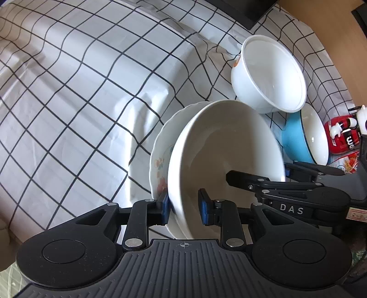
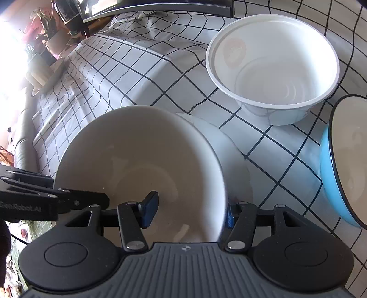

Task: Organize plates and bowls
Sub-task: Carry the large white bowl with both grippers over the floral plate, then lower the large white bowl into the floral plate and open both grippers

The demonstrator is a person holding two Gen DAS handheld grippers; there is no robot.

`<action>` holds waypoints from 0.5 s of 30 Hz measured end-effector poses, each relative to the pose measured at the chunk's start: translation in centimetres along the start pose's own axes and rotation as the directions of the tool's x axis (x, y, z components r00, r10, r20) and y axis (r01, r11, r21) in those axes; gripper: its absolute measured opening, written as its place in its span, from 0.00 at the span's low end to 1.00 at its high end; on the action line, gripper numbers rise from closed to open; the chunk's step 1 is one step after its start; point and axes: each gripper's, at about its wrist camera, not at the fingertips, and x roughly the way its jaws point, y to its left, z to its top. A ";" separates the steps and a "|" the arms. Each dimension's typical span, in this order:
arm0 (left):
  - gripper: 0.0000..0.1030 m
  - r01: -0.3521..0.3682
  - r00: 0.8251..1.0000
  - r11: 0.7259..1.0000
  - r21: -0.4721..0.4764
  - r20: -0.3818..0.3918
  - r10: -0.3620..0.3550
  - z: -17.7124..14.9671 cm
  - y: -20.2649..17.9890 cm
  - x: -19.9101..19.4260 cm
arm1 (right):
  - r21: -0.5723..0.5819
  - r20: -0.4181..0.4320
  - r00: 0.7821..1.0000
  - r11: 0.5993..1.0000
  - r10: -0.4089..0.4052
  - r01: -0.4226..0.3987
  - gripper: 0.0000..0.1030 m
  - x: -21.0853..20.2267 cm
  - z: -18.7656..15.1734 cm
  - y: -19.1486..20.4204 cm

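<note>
A cream bowl (image 1: pixel 224 142) (image 2: pixel 137 149) rests on a floral plate (image 1: pixel 160 165) (image 2: pixel 234 160) on the checked cloth. My left gripper (image 1: pixel 183 204) straddles the bowl's near rim: its left pad lies against the outer wall, while a small gap shows between the inner pad and the wall. On the opposite rim my right gripper (image 2: pixel 189 211) straddles wider, its outer pad at the wall and its inner pad well inside, apart from it. Each gripper shows in the other's view: the right gripper (image 1: pixel 258 174), and the left one's fingers (image 2: pixel 87 199).
A white bowl with orange print (image 1: pixel 268 73) (image 2: pixel 273 66) stands behind the plate. A blue bowl (image 1: pixel 296 142) (image 2: pixel 330 174) is close on the right. Red packets (image 1: pixel 341 137) lie past it. A dark object (image 1: pixel 257 9) borders the far edge of the cloth.
</note>
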 end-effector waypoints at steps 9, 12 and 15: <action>0.26 -0.045 0.999 0.998 0.054 0.023 0.044 0.0 -0.6 -0.8 | -0.013 0.009 1.000 1.000 -0.020 0.020 0.55 -0.5 -0.3 0.4; 0.26 -0.063 0.998 0.996 0.067 0.034 0.060 -0.2 -1.0 -0.9 | -0.017 0.025 0.999 0.999 -0.029 0.030 0.55 -0.9 -0.7 0.5; 0.26 -0.081 0.996 0.994 0.079 0.045 0.078 -0.3 -1.3 -0.9 | -0.021 0.047 0.998 0.999 -0.042 0.043 0.55 -1.5 -1.1 0.7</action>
